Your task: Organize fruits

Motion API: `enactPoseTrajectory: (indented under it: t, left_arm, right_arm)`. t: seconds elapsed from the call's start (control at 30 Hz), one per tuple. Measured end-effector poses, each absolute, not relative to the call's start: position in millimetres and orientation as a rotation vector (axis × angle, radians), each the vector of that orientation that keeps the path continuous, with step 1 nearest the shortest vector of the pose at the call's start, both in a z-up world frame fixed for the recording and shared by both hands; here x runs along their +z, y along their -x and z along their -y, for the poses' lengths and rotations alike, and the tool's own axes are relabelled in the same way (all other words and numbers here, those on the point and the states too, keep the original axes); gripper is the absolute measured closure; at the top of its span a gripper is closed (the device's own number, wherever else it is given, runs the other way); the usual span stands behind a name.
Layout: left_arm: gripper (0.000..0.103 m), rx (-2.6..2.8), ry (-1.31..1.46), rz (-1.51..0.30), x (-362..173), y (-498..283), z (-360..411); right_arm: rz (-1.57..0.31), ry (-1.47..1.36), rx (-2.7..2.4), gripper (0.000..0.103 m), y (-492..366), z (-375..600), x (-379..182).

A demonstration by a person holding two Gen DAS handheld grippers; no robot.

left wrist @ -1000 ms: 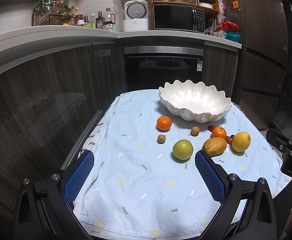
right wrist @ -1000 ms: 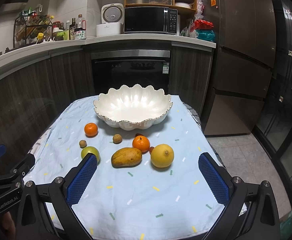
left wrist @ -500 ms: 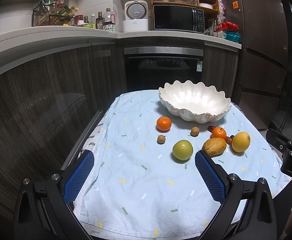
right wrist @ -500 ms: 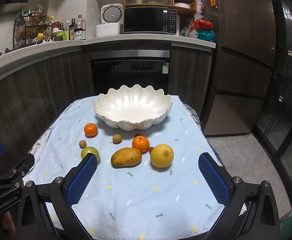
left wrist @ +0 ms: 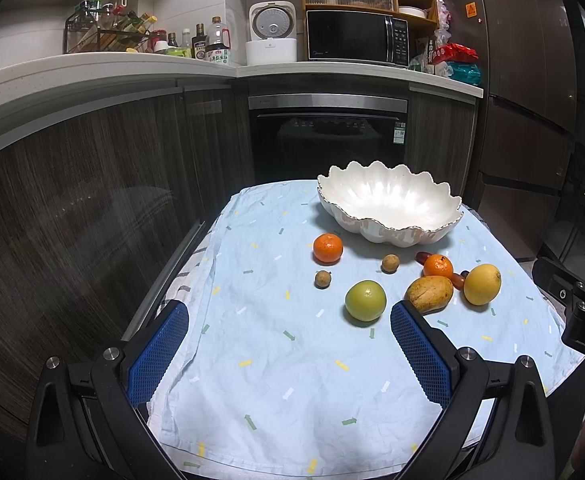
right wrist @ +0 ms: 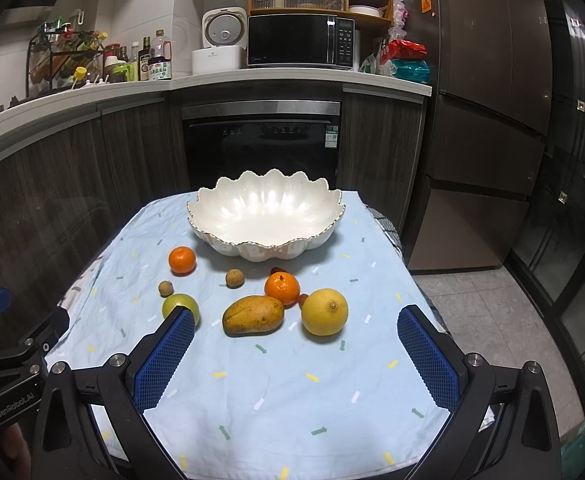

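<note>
Fruit loose on tabletop, bowl unfilled, both claws spread

Count, both wrist views agree: 1 white scalloped bowl [right wrist: 266,216], nothing in it, at the far end of the blue cloth [right wrist: 276,392] that covers the tabletop. In front of the bowl, all lying on the cloth:
- 2 tangerines: left tangerine [right wrist: 182,260] near the bowl's left side; right tangerine [right wrist: 282,288] further right and nearer.
- 2 small brown round fruits: left brown fruit [right wrist: 166,288], right brown fruit [right wrist: 234,278]. Kind cannot be told.
- 1 green round fruit [left wrist: 365,301], nearest on the left of the group; in the right wrist view it is partly hidden behind that claw's left pad.
- 1 mango [right wrist: 253,315], lying on its side, just in front of the right tangerine.
- 1 yellow lemon [right wrist: 324,311], just right of the mango, apart from it.
- 2 small dark red fruits [left wrist: 457,281], one peeking behind the right tangerine, one between mango and lemon; mostly hidden.

Left claw [left wrist: 288,354]: blue pads wide apart, holding nothing, over the near left part of the cloth. Its right pad sits in line with the mango's near end; contact cannot be told.

Right claw [right wrist: 295,360]: pads wide apart, holding nothing, over the near edge, mango and lemon framed between the pads.
</note>
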State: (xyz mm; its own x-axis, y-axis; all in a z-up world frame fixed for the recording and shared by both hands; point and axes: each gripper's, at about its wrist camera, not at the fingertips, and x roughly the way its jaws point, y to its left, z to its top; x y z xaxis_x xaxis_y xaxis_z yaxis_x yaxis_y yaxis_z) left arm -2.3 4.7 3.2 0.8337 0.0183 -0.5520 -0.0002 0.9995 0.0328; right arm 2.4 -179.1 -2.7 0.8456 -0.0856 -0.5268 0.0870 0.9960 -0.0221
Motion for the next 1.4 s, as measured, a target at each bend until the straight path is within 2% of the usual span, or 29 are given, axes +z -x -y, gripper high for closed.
enactPoseTrajectory:
  t: [1.4]
  left_arm:
    - [0.0,-0.026,-0.056,-0.588,-1,-10,4]
  right_arm:
    - [-0.579,-0.013,-0.088,0.0,-13,183,-13]
